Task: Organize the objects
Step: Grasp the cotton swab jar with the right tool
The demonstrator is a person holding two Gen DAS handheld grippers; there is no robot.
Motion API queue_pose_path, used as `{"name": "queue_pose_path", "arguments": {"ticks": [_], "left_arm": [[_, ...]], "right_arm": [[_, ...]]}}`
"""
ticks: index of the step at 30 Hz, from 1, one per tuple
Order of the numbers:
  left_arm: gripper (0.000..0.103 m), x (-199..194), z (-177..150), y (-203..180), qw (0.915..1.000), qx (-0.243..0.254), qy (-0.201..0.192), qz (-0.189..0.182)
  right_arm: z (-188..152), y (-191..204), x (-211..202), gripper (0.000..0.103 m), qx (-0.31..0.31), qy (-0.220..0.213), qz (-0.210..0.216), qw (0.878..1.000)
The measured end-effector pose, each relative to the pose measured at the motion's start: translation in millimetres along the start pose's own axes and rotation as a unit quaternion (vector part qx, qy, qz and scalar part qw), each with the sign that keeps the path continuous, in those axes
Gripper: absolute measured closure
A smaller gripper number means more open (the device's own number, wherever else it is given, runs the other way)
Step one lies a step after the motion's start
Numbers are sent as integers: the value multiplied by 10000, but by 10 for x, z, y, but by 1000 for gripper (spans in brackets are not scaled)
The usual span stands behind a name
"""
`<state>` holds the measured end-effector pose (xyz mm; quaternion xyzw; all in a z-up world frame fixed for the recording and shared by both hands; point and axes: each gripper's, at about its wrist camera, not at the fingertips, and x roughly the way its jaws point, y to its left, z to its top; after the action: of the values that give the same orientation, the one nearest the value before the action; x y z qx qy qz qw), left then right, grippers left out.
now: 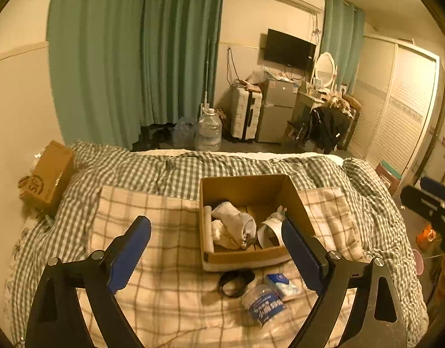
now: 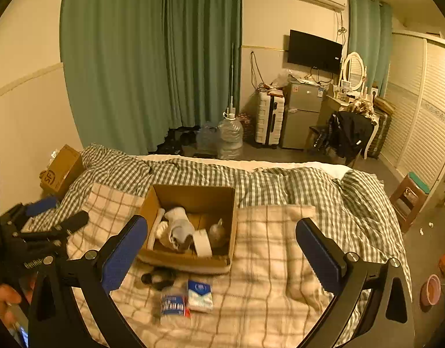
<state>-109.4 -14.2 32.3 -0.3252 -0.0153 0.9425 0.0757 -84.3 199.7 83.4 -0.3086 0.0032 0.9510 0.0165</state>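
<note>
An open cardboard box [image 1: 242, 187] [image 2: 193, 195] sits on a plaid cloth on the bed. It holds white socks [image 1: 232, 226] [image 2: 179, 223], a tape roll [image 1: 268, 232] [image 2: 202, 242] and a small toy. In front of it lie a black band [image 1: 235, 282] [image 2: 158, 279], a clear bottle with blue label [image 1: 263, 304] [image 2: 173, 304] and a tissue pack [image 1: 282, 285] [image 2: 200, 295]. My left gripper [image 1: 216, 255] is open and empty above these items. My right gripper [image 2: 222, 255] is open and empty, hovering over the same spot.
A brown parcel box [image 1: 48, 174] [image 2: 61, 168] lies at the bed's far left edge by the wall. The checked duvet [image 1: 193, 165] covers the bed. A stool [image 2: 410, 197] stands right of the bed; water jugs, suitcase and fridge stand beyond.
</note>
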Motion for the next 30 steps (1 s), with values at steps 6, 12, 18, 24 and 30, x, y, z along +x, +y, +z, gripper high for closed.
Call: {"name": "queue_pose_path", "arguments": {"ticks": [6,12,18,24,30], "left_arm": [[7,-110,-340,86,9998,-28,-40,175],[7,167,-803,149,9988,-113,302,360],[7,517,-1249,192,9958,-123,771,487],[7,822,-1550,214,9899,-62,1346,430],[6,1002,-1660,393,9835,-435,1684,497]], "right_arm": [[-394,87,-53,0,55,189,27,9998],[-815,113,219,0,213,494,126,9985],[-1240,235,629,0,127,1017,133,9946],[-1639,456,1125,1,-16,1724,347,9844],[-1928,627,1582,9,-41,2420,640,9681]]}}
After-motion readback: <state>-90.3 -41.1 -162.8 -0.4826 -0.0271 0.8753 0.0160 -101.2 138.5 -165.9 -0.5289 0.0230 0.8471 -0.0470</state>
